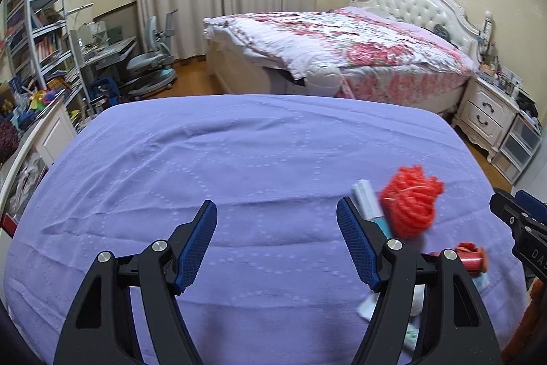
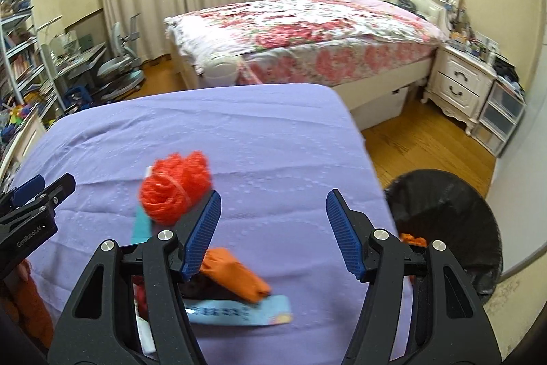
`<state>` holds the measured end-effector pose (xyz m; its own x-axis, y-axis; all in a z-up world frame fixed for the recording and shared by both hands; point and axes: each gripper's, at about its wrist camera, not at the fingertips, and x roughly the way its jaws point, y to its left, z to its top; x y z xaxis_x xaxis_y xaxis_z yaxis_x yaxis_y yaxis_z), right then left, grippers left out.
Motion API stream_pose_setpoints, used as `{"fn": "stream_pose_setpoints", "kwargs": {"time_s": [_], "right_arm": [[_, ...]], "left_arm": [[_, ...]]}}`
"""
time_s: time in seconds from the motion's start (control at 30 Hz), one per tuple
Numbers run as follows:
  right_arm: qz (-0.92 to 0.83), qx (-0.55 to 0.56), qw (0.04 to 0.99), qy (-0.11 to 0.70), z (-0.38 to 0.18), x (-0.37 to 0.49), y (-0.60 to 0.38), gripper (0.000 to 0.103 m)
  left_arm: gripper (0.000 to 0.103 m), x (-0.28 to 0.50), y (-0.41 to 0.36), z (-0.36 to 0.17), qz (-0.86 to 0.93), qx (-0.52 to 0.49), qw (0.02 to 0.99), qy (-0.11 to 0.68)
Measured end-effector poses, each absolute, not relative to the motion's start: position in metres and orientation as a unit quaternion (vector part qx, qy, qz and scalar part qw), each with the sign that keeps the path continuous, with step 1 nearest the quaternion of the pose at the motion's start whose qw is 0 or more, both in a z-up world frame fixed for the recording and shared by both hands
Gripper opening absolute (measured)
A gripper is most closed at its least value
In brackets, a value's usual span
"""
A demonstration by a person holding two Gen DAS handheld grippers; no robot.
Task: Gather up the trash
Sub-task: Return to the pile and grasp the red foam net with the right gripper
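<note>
Trash lies on a purple-covered table (image 1: 239,159). An orange-red foam net (image 1: 412,202) sits on a white and teal box (image 1: 369,200) just right of my open, empty left gripper (image 1: 277,242). A red wrapper (image 1: 473,259) lies nearer me. In the right wrist view the net (image 2: 176,190) is left of my open, empty right gripper (image 2: 271,235). An orange wrapper (image 2: 239,274) and a light blue packet (image 2: 246,313) lie below its left finger. A black-lined trash bin (image 2: 451,228) stands on the floor to the right, with orange trash inside.
A bed with a floral cover (image 1: 342,43) stands behind the table. White nightstand (image 2: 458,84), desk and chair (image 1: 147,57), shelves (image 1: 37,23) at the left. The right gripper shows at the left wrist view's right edge (image 1: 519,218). Wooden floor (image 2: 427,142) lies right of the table.
</note>
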<state>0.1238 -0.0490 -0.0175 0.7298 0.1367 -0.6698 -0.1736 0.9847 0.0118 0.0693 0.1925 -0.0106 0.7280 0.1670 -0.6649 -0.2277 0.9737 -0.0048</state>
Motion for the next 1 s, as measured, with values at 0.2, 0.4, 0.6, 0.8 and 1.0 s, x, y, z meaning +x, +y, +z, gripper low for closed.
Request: {"fn": "stream_pose_setpoints", "kwargs": {"time_s": [0.2,0.4,0.6,0.8,1.0], "right_arm": [[0.119,-0.040,0.920,0.370,-0.023,0.133,-0.006,0.063],[0.133,-0.041,0.910,0.390,-0.032,0.142,0.022,0.063],[0.132,-0.044,0.904,0.404,-0.041,0.151,0.036,0.071],[0.136,-0.052,0.896,0.419,-0.048,0.157,0.049,0.071],[0.146,-0.049,0.890,0.430,-0.053,0.159,0.053,0.054]], "left_arm": [[0.071,0.063,0.228,-0.016,0.142,-0.055,0.923,0.354],[0.071,0.059,0.256,-0.019,0.172,-0.060,0.917,0.354],[0.071,0.055,0.272,-0.024,0.179,-0.072,0.914,0.358],[0.071,0.055,0.272,-0.027,0.170,-0.077,0.913,0.362],[0.071,0.055,0.272,-0.029,0.164,-0.081,0.913,0.365]]}}
